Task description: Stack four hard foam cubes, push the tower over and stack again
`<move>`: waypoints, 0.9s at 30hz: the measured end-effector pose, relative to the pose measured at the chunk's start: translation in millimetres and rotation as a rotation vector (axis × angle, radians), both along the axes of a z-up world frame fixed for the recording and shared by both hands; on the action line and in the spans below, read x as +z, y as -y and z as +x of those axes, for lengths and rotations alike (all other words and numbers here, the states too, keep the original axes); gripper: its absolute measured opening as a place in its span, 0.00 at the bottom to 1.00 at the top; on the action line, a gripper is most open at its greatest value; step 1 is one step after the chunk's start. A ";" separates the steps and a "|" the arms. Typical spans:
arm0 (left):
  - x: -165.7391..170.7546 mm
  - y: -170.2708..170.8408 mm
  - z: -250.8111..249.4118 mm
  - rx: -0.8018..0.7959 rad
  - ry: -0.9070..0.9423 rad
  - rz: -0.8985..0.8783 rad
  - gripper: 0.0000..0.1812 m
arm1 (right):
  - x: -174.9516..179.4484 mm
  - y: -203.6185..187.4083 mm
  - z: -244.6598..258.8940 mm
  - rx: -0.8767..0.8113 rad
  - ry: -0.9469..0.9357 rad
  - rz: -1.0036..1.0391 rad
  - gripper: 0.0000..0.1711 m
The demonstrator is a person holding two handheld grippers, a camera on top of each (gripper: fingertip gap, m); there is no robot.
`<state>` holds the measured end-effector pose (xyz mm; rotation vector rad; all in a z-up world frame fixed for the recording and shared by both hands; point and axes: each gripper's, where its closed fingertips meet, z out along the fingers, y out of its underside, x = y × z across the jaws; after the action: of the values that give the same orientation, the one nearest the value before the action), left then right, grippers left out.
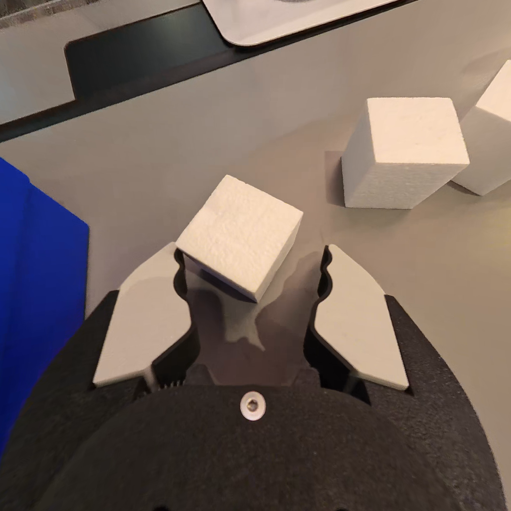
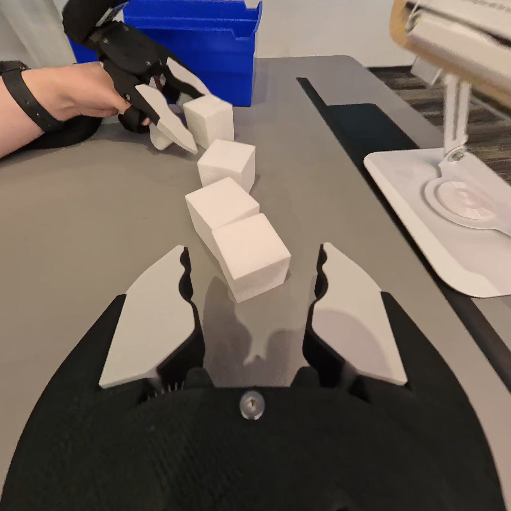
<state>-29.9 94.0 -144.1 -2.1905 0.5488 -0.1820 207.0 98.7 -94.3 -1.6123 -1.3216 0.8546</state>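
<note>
Four white foam cubes [image 2: 225, 190] lie toppled in a crooked line on the grey tabletop [image 2: 83, 207]. Left tongs [image 1: 250, 246] spread wide around the end cube [image 1: 239, 237], gripping nothing. Right tongs [image 2: 253, 246] gape empty before the nearest cube [image 2: 250, 255]. Only the right wrist view shows the full row and the blue bin [image 2: 204, 47].

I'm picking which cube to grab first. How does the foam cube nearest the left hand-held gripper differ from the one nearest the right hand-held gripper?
The cube by the left hand-held gripper lies apart from the others and looks tipped; the cube by the right hand-held gripper sits flat and appears to touch its neighbour. The left one's corner meets a finger; the right one lies ahead of the open fingers, untouched. Both are white and unheld.
</note>
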 end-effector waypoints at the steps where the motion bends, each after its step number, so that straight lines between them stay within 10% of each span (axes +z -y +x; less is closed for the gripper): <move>1: -0.3 -0.3 0.1 -0.005 -0.009 0.002 0.50 | -8.9 0.9 -4.2 0.010 0.031 -0.012 0.52; 5: -0.8 3.4 8.2 -0.067 -0.034 0.013 0.37 | -39.1 4.2 -9.4 0.032 0.166 -0.088 0.33; 10: 5.7 6.9 9.9 -0.070 -0.037 0.049 0.37 | -24.3 3.5 2.5 0.013 0.119 -0.086 0.32; 19: 102.7 41.4 103.2 -0.429 0.043 0.262 0.36 | 89.9 -0.9 56.0 -0.141 -0.120 0.057 0.32; 27: 110.0 25.4 176.8 -0.719 0.077 0.194 0.36 | 130.5 14.2 84.2 -0.158 -0.162 0.150 0.32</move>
<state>146.9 68.6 -34.2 -1.7103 1.2369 -0.5633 291.2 84.5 36.2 -1.4765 -1.1030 0.7550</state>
